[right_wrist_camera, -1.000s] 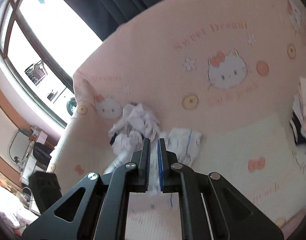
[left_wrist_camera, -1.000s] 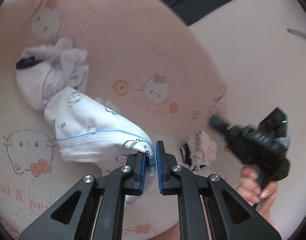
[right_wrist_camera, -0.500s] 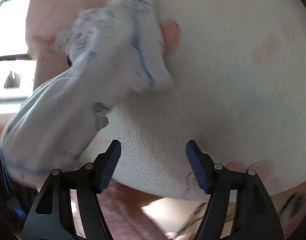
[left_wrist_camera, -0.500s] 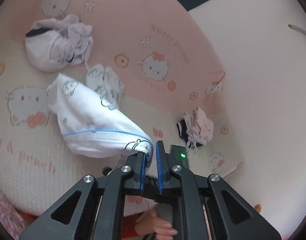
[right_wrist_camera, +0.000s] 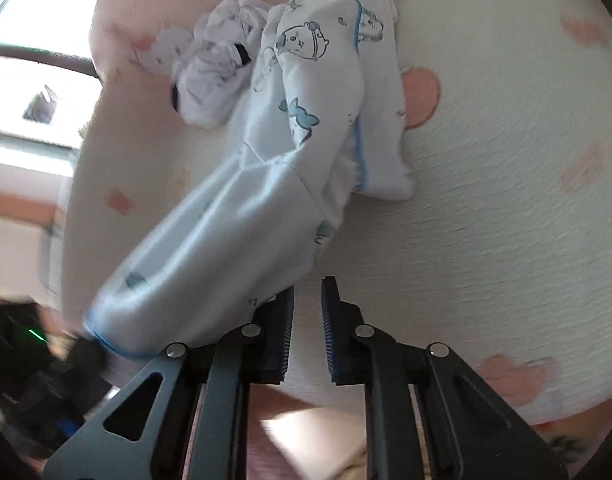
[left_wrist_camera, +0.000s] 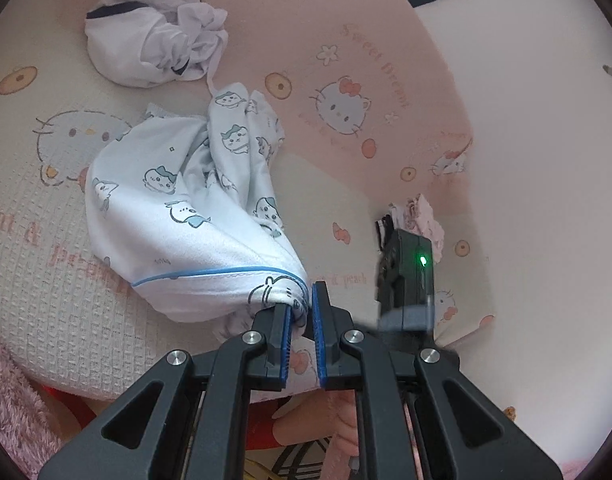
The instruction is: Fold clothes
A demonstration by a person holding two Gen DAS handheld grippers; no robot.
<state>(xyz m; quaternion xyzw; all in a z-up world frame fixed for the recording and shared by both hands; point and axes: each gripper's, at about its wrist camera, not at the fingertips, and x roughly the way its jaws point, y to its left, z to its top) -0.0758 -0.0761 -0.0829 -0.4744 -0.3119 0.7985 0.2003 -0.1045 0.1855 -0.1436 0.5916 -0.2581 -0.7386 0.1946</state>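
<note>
**Printed garment pinched at one corner, bunched on the blanket**

Printed garment [left_wrist_camera: 178, 216] is gripped by the left gripper [left_wrist_camera: 303, 308], whose blue pads clamp a hem corner beside the blue piping. From that pinch the cloth runs away to the far left and lies crumpled on the cartoon-cat blanket [left_wrist_camera: 58, 312], twisted into ridges rather than spread flat.

The right gripper [right_wrist_camera: 308, 308] holds nothing: its jaws stand slightly apart over bare blanket, with the garment's edge just left of the left pad. In the left view its black body shows to the right of the left gripper.

Further off, a white crumpled garment [left_wrist_camera: 154, 40] sits at the far left, touching or nearly touching the printed one by a thin strap. A small pink and dark bundle [left_wrist_camera: 416, 216] lies to the right.

Judged risks: with only one corner held, lifting would let the cloth hang in a rope and fold crookedly. The grip is shallow, so a tug could slip it free. Dragging may also pull the white garment along.
</note>
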